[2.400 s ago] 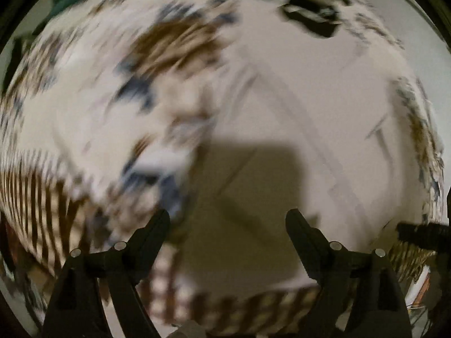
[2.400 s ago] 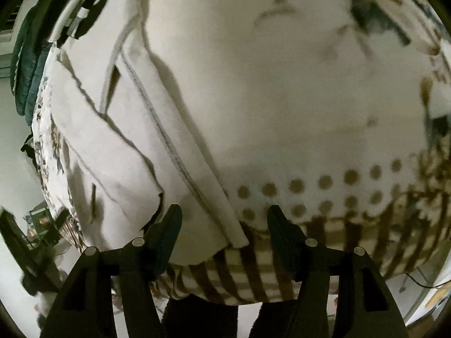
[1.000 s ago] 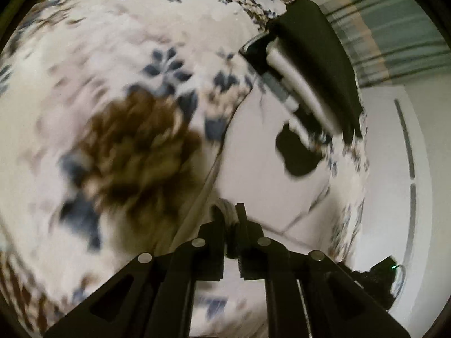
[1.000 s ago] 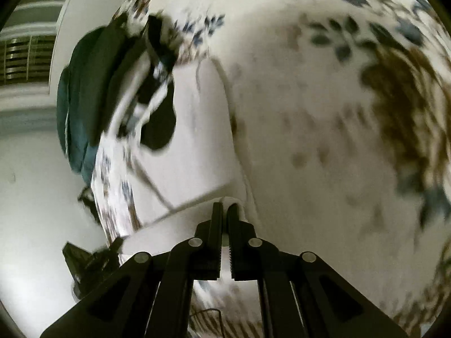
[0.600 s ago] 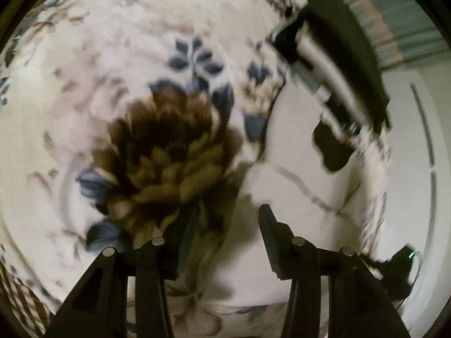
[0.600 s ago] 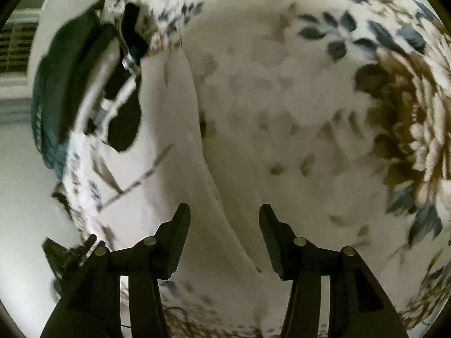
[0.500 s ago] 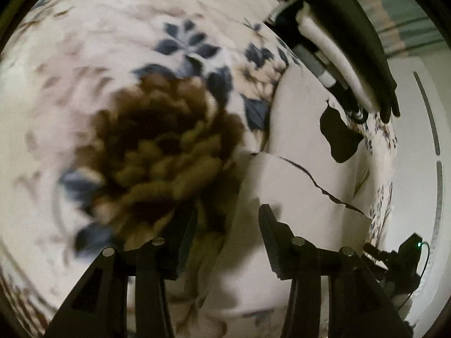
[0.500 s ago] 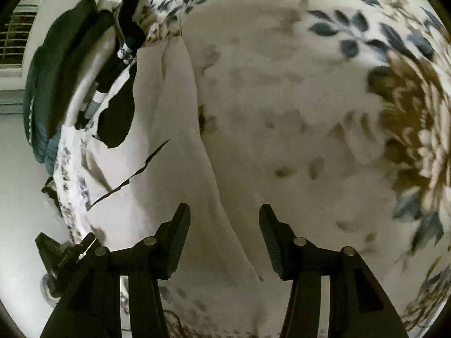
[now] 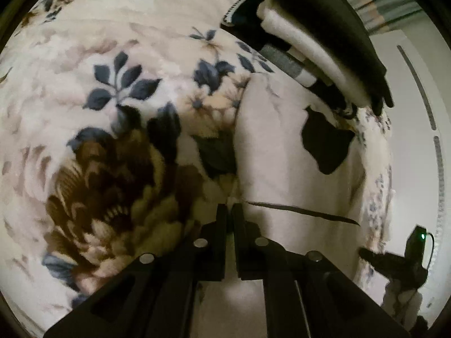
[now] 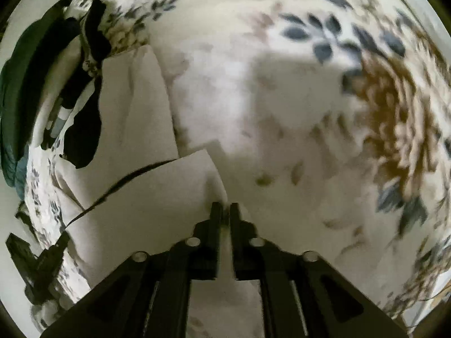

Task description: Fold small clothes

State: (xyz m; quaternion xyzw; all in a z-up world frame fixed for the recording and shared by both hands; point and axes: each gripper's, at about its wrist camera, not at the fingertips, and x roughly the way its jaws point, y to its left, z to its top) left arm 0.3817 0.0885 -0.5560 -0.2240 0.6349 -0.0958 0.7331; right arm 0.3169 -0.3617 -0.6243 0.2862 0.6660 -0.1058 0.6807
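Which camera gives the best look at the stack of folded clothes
The left wrist view: the stack of folded clothes fills its upper right, layers sharp and distinct. The right wrist view squeezes the same stack against its left edge, dark and distorted.

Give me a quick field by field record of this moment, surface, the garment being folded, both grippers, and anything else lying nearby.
surface: floral blanket
garment: white garment, partly folded, flat on the blanket
left gripper: shut on the white garment's edge
right gripper: shut on the white garment's edge
nearby: stack of folded clothes beyond the garment, black piece on top
black patch: on the garment, nature unclear
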